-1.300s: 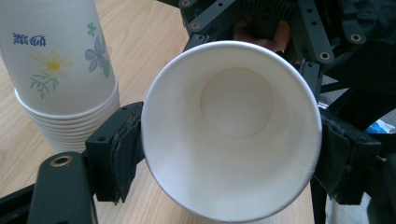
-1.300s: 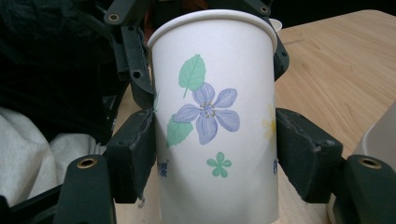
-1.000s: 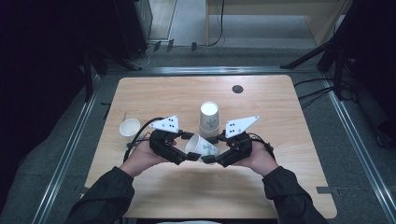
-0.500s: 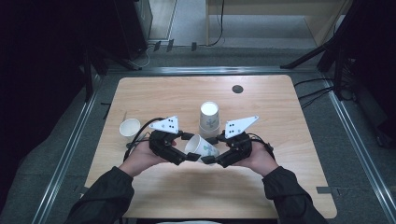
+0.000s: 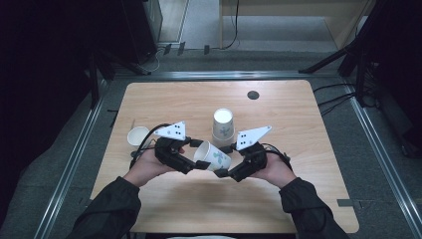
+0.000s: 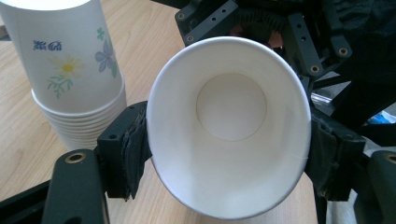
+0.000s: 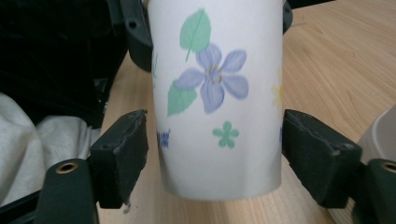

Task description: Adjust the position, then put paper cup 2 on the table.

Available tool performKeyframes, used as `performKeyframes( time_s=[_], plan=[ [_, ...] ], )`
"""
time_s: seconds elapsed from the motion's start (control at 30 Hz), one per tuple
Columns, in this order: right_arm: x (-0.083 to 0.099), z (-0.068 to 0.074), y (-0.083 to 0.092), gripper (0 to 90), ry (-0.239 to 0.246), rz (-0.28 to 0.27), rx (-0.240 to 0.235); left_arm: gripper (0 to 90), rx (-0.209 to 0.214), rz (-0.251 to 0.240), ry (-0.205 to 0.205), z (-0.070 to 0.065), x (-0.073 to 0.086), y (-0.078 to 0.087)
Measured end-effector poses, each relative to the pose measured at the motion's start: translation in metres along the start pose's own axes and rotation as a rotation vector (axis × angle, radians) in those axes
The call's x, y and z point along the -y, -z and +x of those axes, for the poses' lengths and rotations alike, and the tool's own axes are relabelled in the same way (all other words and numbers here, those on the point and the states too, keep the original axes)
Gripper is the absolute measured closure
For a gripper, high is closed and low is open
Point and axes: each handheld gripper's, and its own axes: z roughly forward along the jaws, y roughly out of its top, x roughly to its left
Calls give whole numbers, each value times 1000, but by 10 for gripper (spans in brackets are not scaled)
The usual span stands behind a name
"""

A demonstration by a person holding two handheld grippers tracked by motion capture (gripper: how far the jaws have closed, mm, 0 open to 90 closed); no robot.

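- Left tool (image 5: 191, 162) is pinching the cup (image 5: 213, 157) at its rim. In the left gripper view both pads press the rim of the cup (image 6: 229, 126) and squash the mouth into an oval.
- Right tool (image 5: 224, 169) has just been opening. In the right gripper view its jaws stand spread on either side of the cup (image 7: 217, 93), near its base, with a gap showing between each pad and the wall, so no grip there.
- The cup lies on its side above the desk (image 5: 298, 114), held up between the two tools, about midway across and nearer the front edge, mouth toward the left tool.
- Count: two tools, one in each hand.
- One stack (image 5: 222, 124) of upside-down cups stands just behind the held cup, near the desk's middle; in the left gripper view the stack (image 6: 74, 70) shows many nested rims, too tight to count exactly.
- One more single cup (image 5: 138, 135) sits upright by the left edge.
- One dark round spot (image 5: 253, 94) sits near the far edge.
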Motion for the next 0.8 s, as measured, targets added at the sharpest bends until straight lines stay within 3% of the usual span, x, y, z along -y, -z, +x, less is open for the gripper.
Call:
performKeyframes(
  time_s=[0.2,0.47,0.8],
  plan=[
    [4,-1,-4,229,17,38,60,250,-14,6,1,3,1,6],
    [9,-1,-3,223,-4,49,74,250,-46,13,4,7,4,15],
    [15,-1,-5,220,-24,73,115,249,-81,74,9,12,11,23]
  ],
)
